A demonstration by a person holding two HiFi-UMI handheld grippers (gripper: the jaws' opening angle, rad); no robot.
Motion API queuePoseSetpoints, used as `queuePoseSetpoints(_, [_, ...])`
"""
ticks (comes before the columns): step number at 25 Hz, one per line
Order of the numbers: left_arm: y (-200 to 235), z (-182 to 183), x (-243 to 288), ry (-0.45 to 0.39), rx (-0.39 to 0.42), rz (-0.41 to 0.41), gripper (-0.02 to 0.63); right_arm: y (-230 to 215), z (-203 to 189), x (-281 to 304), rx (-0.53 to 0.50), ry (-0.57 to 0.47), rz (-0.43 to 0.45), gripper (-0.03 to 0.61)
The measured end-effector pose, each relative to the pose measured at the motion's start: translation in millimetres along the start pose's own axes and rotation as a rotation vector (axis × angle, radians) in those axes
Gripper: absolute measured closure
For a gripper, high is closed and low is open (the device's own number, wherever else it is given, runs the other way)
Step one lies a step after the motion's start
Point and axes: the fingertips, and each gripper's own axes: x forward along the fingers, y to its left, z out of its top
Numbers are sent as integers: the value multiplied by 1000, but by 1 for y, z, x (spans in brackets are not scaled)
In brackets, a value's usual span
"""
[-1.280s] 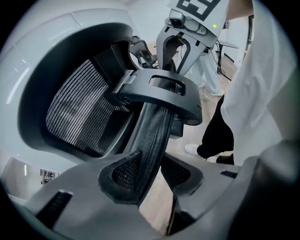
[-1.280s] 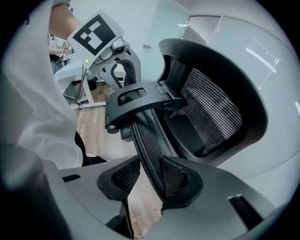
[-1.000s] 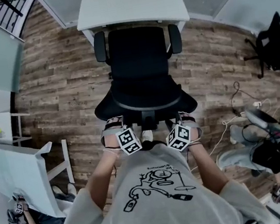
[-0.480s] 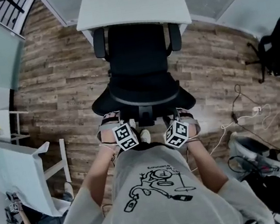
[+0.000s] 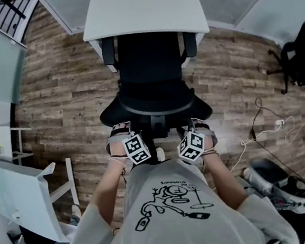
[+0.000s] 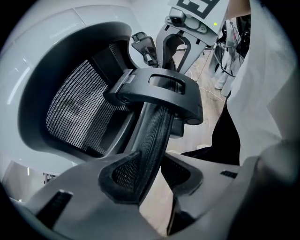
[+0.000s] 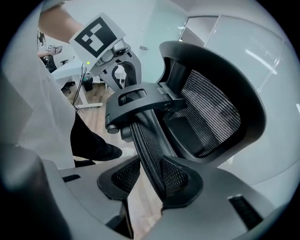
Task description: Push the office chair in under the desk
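Observation:
The black office chair (image 5: pixel 151 73) stands in front of the white desk (image 5: pixel 141 9), its armrests at the desk's near edge. My left gripper (image 5: pixel 121 133) and right gripper (image 5: pixel 201 124) sit at the two ends of the chair's mesh headrest (image 5: pixel 153 125). In the left gripper view the headrest (image 6: pixel 157 124) runs edge-on between the pads of the left gripper (image 6: pixel 150 173), which press on it. The right gripper (image 7: pixel 147 180) pinches the headrest (image 7: pixel 143 136) the same way. The mesh backrest (image 7: pixel 211 112) curves beyond it.
Wood-plank floor surrounds the chair. A second black chair (image 5: pixel 298 51) stands at the far right, and cables (image 5: pixel 261 125) lie on the floor on the right. A white table (image 5: pixel 15 190) is at the left. Another person (image 5: pixel 290 189) is at the lower right.
The chair has rolled toward the desk, its armrests now at the desk's edge. Both grippers have gone forward with it, still on the headrest.

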Motion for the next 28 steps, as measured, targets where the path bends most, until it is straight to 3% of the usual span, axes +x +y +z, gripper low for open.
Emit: queuePoseSetpoints(28, [95,12,39,-72,62,-66,462,-86,30,44,85,87,-28,414])
